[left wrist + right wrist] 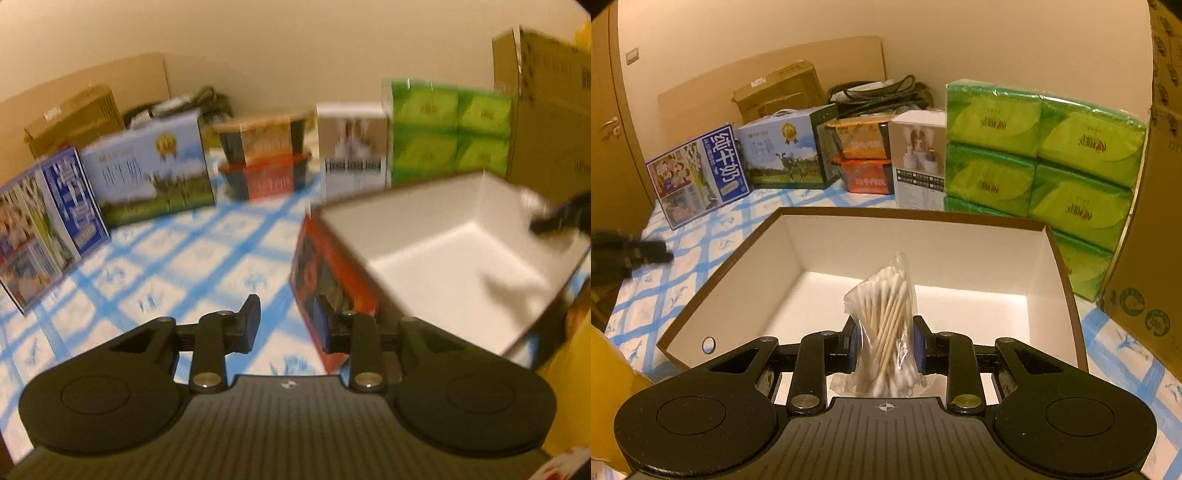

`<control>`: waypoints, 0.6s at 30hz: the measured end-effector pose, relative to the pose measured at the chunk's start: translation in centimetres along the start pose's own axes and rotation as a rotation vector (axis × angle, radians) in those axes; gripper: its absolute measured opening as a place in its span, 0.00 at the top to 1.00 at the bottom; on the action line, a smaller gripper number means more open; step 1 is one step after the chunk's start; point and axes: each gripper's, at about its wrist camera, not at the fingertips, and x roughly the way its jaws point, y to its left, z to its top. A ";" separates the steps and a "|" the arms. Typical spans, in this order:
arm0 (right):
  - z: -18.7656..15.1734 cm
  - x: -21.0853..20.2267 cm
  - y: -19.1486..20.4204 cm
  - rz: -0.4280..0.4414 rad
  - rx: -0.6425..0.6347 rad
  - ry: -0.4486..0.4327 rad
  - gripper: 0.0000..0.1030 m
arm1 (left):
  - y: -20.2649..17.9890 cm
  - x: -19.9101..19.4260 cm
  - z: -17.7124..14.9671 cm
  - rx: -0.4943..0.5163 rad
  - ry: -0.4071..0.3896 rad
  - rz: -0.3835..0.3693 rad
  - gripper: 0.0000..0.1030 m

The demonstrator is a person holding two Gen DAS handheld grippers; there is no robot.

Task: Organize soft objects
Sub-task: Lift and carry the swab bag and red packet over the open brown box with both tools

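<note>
My right gripper is shut on a clear bag of cotton swabs and holds it upright over the near part of an open white-lined box. The box looks empty inside. In the blurred left wrist view the same box lies to the right, with an orange printed side. My left gripper is open and empty above the blue checked cloth, just left of the box. The right gripper's tip shows dark at the box's far right edge.
Along the back wall stand milk cartons, a cow-print box, stacked snack bowls, a white box and green tissue packs. A cardboard box stands at right. Something yellow is at near left.
</note>
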 end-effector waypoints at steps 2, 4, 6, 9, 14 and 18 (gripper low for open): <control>-0.1 0.0 -0.1 -0.004 0.002 0.000 0.72 | -0.3 1.2 -1.7 0.022 0.025 -0.007 0.72; -0.1 0.1 -0.3 -0.012 0.003 -0.001 0.72 | -0.9 2.2 -3.2 0.054 0.040 -0.020 0.71; -0.1 0.1 -0.5 -0.021 0.004 -0.001 0.72 | -1.6 3.2 -4.3 0.083 0.052 -0.033 0.70; 0.0 0.3 -1.1 -0.041 0.007 0.003 0.72 | -2.7 4.3 -5.5 0.122 0.045 -0.070 0.66; 0.1 1.0 -2.2 -0.071 0.023 0.010 0.72 | -4.0 6.2 -6.1 0.165 0.022 -0.079 0.65; 0.6 1.8 -3.0 -0.087 0.033 0.019 0.72 | -3.6 7.7 -6.1 0.137 0.014 -0.063 0.65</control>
